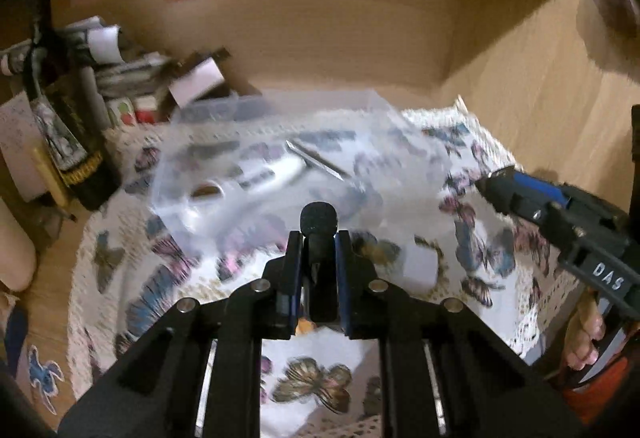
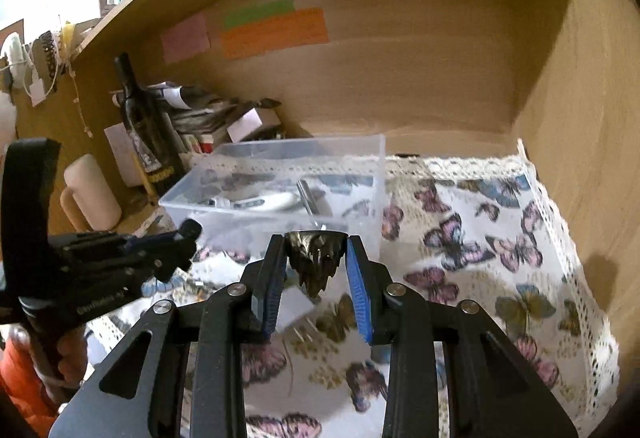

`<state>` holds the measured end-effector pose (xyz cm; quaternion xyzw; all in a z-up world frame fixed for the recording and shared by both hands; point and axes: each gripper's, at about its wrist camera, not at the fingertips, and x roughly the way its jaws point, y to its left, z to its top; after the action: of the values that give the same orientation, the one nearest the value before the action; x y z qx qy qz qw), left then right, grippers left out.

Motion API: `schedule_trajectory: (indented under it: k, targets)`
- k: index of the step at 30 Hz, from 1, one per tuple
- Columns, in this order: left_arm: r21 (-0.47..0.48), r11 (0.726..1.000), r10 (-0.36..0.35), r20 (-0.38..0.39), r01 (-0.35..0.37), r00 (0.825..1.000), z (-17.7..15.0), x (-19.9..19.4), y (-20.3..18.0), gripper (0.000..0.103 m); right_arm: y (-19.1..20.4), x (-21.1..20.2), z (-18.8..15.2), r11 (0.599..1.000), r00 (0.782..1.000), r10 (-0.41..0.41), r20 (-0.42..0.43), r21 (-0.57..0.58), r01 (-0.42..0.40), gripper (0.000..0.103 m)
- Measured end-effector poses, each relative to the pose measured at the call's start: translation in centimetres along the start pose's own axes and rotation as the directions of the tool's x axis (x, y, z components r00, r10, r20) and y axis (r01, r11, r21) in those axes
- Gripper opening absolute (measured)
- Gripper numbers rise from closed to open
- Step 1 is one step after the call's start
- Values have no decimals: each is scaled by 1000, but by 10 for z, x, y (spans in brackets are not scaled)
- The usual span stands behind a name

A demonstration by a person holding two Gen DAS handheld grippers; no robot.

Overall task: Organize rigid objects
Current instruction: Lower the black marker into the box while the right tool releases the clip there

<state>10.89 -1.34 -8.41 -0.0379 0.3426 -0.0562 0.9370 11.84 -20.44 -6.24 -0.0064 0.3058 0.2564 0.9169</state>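
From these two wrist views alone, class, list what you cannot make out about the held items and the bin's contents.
- Left wrist view: motion blur smears the clear bin; its contents stay unidentified.
- Left wrist view: the left gripper covers the lower part of the black foam-tipped item.
- Right wrist view: the dark shiny object between the right gripper fingers is blurred; identity unclear.
- Right wrist view: the bin wall hazes the items inside.

the clear plastic box [image 2: 280, 174] looks smooth and glossy on the printed cloth [image 2: 480, 238] with its lace edge. matt wood lines the shelf wall [image 2: 400, 58]. a shiny metal piece [image 2: 316, 258] gleams; the bottle [image 2: 148, 134] is glossy dark glass.
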Motion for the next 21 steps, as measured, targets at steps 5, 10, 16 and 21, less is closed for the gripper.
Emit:
schedule_trajectory:
  k: [5,10,16,21]
  targets:
    - [-11,1000,3,60,-2,998,19,-9,14,15,8,10,15,1000,1000,-17,13,-23,18,28]
    - [-7,1000,12,109,-11,994,39,-15,29,15,13,16,36,998,998,-41,48,-40,43,28]
    - [-10,1000,22,151,-20,988,63,-17,45,15,17,25,58,996,994,-61,89,-52,66,28]
    - [-30,999,25,145,-21,989,74,-4,57,15,17,42,69,996,995,-63,83,-60,68,28]
